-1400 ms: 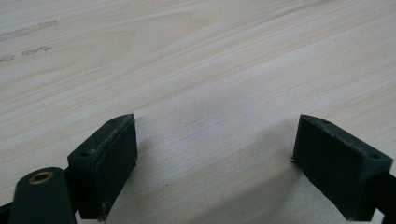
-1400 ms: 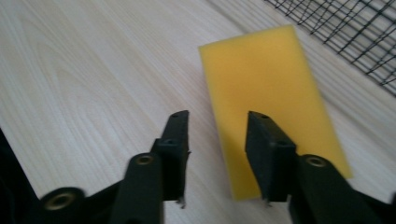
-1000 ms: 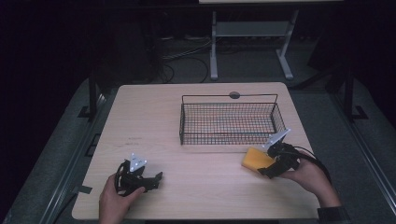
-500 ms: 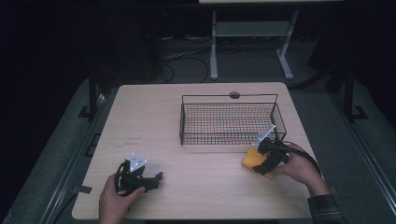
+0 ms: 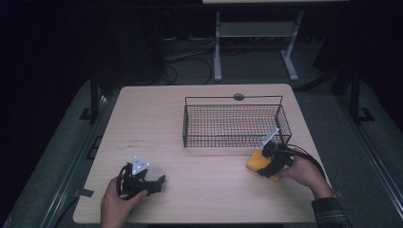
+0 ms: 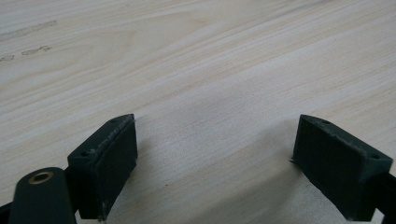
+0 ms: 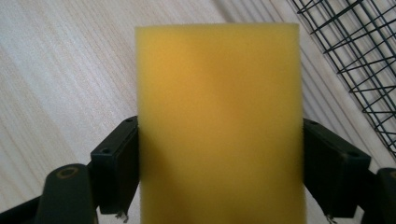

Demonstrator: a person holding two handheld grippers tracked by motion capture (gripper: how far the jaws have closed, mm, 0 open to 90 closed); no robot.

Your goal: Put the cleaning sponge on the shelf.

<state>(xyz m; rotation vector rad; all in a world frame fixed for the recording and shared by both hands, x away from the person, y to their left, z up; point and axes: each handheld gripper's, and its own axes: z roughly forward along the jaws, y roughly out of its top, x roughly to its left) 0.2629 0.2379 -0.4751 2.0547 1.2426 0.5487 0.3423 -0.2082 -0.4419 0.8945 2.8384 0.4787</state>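
Observation:
A yellow sponge (image 7: 218, 126) stands between the pads of my right gripper (image 7: 219, 163), which is shut on it just above the wooden table. From above, the sponge (image 5: 256, 161) pokes out left of that gripper (image 5: 265, 164), close to the front right corner of the black wire basket (image 5: 235, 122). My left gripper (image 5: 154, 183) rests low at the table's front left, held by a hand. In the left gripper view its jaws stand wide apart with bare wood between the pads (image 6: 109, 158), so the left gripper (image 6: 215, 163) is open and holds nothing.
The basket's mesh wall (image 7: 355, 51) rises at the upper right of the right gripper view. The table (image 5: 157, 123) has faint pencil marks left of centre. A dark round spot (image 5: 238, 96) lies behind the basket. Dark floor, cables and a white stand lie beyond.
My right gripper with the sponge has shifted left and slightly forward along the basket's front edge. The left gripper has stayed put.

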